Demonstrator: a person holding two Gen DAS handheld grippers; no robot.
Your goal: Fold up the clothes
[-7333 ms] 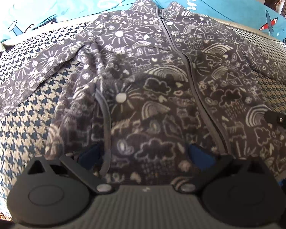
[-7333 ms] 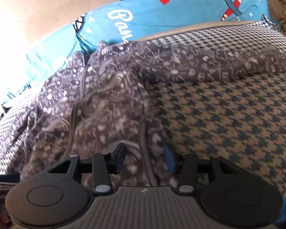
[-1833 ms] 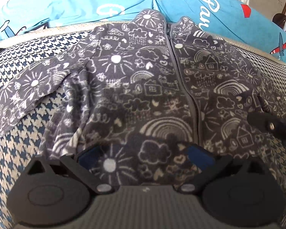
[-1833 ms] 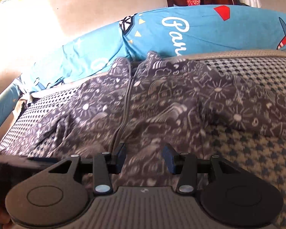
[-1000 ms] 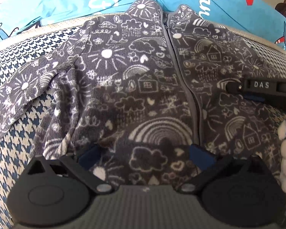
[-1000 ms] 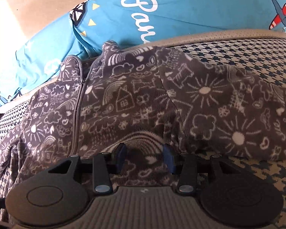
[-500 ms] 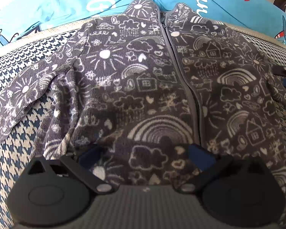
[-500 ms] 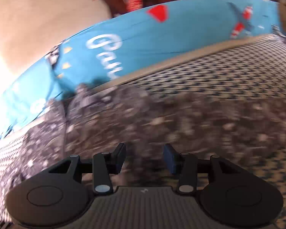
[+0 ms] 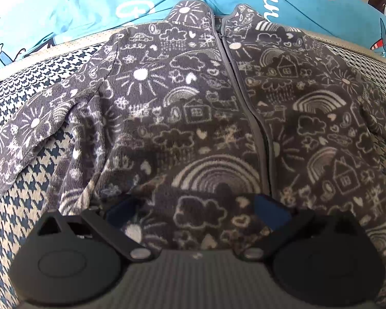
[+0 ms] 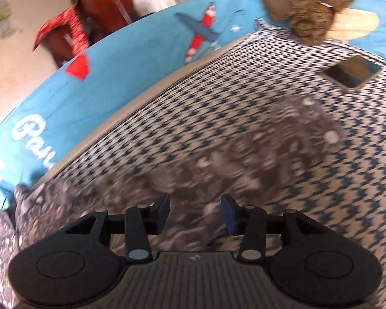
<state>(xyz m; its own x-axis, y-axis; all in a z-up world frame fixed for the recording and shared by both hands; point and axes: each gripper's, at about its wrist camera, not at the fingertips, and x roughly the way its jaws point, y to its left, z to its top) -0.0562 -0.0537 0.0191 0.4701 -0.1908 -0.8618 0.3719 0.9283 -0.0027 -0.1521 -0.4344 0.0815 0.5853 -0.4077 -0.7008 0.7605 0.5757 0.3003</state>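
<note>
A: Where is the jacket [image 9: 193, 118] lying?

B: Flat on the houndstooth bed cover [image 9: 25, 170], front side up, its zip [image 9: 254, 118] closed and running from the collar down the middle. The collar end touches the blue pillows [image 9: 77, 2] at the far edge of the cover.

A: And the sleeves?

B: One sleeve [image 9: 31, 134] stretches out from the jacket's body across the cover toward the left of the left wrist view. The other sleeve [image 10: 270, 152] shows in the right wrist view, blurred, lying outward from the body over the check pattern.

A: What is the left tool [image 9: 195, 208] doing?

B: It hovers over the lower part of the jacket, beside the zip, its fingers spread wide and released; the fleece shows between them, ungripped.

A: The right tool [image 10: 195, 212]?

B: Partly spread, above the near end of that sleeve. Nothing is pinched between its pads. Past the sleeve's cuff a phone-like dark slab [image 10: 352, 73] rests on the cover, and a brown furry thing [image 10: 303, 7] sits against the pillows.
</note>
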